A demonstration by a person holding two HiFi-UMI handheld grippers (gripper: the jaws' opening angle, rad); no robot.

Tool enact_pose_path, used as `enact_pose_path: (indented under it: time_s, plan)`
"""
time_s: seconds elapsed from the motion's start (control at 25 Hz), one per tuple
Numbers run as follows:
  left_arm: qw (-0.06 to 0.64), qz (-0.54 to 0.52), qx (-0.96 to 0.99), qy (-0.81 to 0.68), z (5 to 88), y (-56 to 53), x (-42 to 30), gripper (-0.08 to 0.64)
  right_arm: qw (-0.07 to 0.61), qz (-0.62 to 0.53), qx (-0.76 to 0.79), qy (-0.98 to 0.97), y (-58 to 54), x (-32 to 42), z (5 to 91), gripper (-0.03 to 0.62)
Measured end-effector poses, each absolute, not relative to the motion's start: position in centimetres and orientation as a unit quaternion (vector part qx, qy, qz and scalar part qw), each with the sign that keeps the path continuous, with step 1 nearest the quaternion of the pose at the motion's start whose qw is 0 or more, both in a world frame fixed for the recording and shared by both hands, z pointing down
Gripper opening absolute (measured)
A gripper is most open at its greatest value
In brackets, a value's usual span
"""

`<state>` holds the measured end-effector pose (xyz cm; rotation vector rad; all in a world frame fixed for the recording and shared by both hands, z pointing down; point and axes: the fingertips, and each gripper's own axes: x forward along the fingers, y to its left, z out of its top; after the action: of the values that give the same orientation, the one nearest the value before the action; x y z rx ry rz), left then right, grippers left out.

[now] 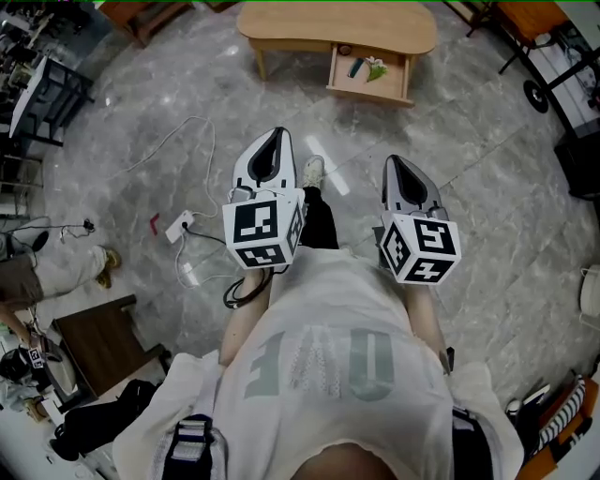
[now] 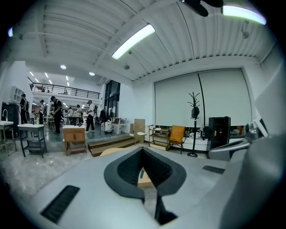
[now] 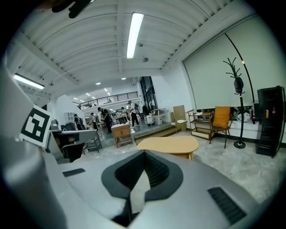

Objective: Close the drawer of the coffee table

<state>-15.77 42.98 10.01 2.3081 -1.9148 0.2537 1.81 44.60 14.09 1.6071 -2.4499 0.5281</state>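
The light wooden coffee table (image 1: 337,28) stands across the marble floor at the top of the head view. Its drawer (image 1: 370,75) is pulled out toward me, with a dark object and a green-and-white item inside. My left gripper (image 1: 274,142) and right gripper (image 1: 396,167) are held side by side in the air, well short of the table and pointing at it. Both are shut with nothing in them. In the left gripper view the tabletop (image 2: 111,151) peeks over that gripper's (image 2: 144,176) nose. The right gripper view shows the table (image 3: 172,144) beyond that gripper (image 3: 143,179).
A white power strip (image 1: 179,225) and loose cables lie on the floor to the left. A dark wooden side table (image 1: 103,342) stands at lower left. An orange chair (image 3: 220,117), a coat stand (image 3: 237,85) and a black cabinet (image 3: 270,118) line the far wall.
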Motion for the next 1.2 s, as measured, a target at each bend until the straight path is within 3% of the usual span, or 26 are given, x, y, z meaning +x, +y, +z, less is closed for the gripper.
enact_pose_path:
  time_s: [0.32, 0.88, 1.2]
  plan:
    - [0.067, 0.069, 0.783, -0.614, 11.1, 30.6, -16.5, 0.008, 0.123, 0.156, 0.578, -0.792, 34.5, 2.0, 15.9, 0.005]
    - [0.08, 0.056, 0.84, -0.534, 8.2, 3.3, -18.0, 0.009, 0.106, 0.153, 0.623, -0.76, 7.9, -3.4, 11.4, 0.004]
    - [0.078, 0.066, 0.853, -0.513, 8.6, -4.7, -17.7, 0.008, 0.134, 0.157, 0.644, -0.737, 0.4, -3.3, 12.1, 0.003]
